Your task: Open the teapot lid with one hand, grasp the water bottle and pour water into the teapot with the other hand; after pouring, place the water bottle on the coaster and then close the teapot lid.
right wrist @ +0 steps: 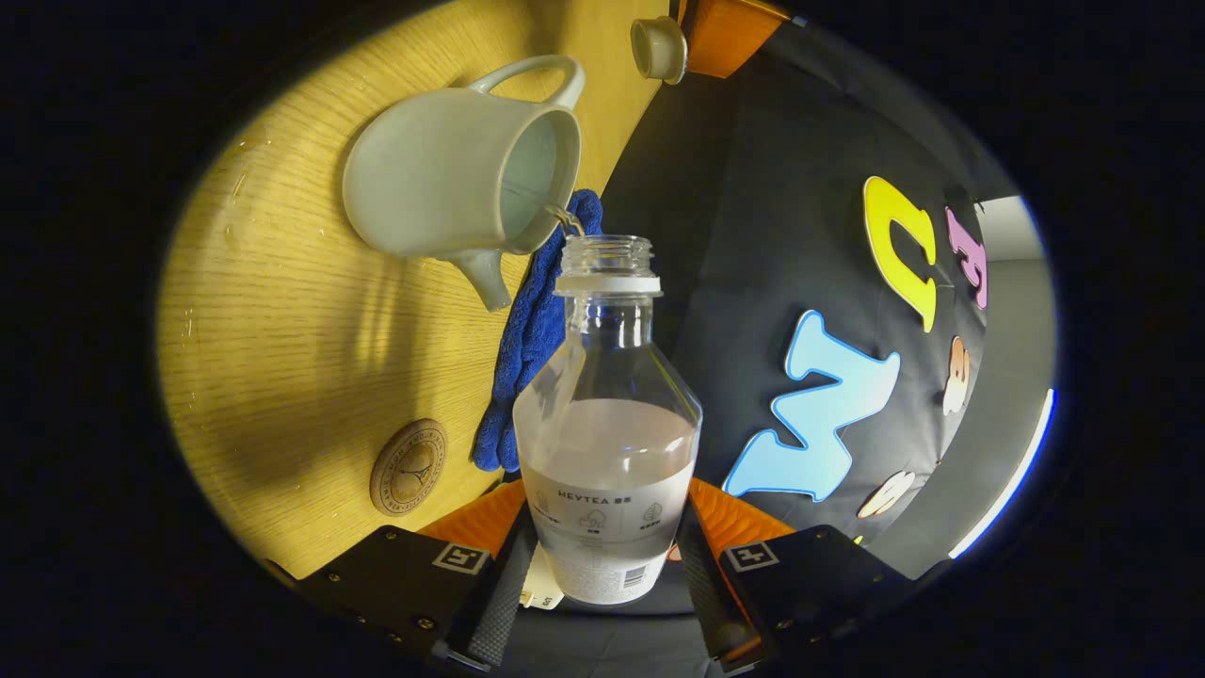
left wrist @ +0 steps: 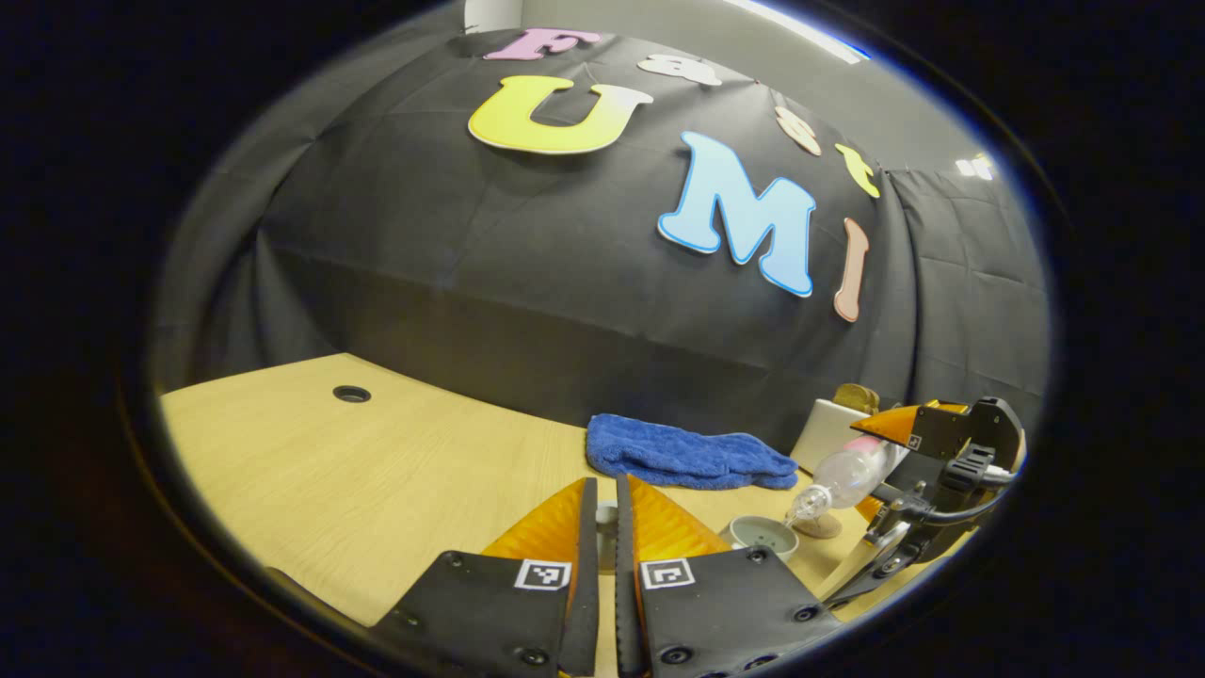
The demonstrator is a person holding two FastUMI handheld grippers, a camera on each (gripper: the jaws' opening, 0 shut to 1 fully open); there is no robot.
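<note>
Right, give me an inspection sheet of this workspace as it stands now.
Surface: light wood table with a round cable hole.
Job's things: teapot open; teapot lid held off it; water bottle uncapped, tipped toward the teapot's mouth, a thin stream running in; coaster bare.
Clutter: blue towel at the table's back edge.
Grippers: left gripper shut on the teapot lid; right gripper shut on the water bottle.
Cables: black cable on the right gripper's body.
Surroundings: black cloth wall.
</note>
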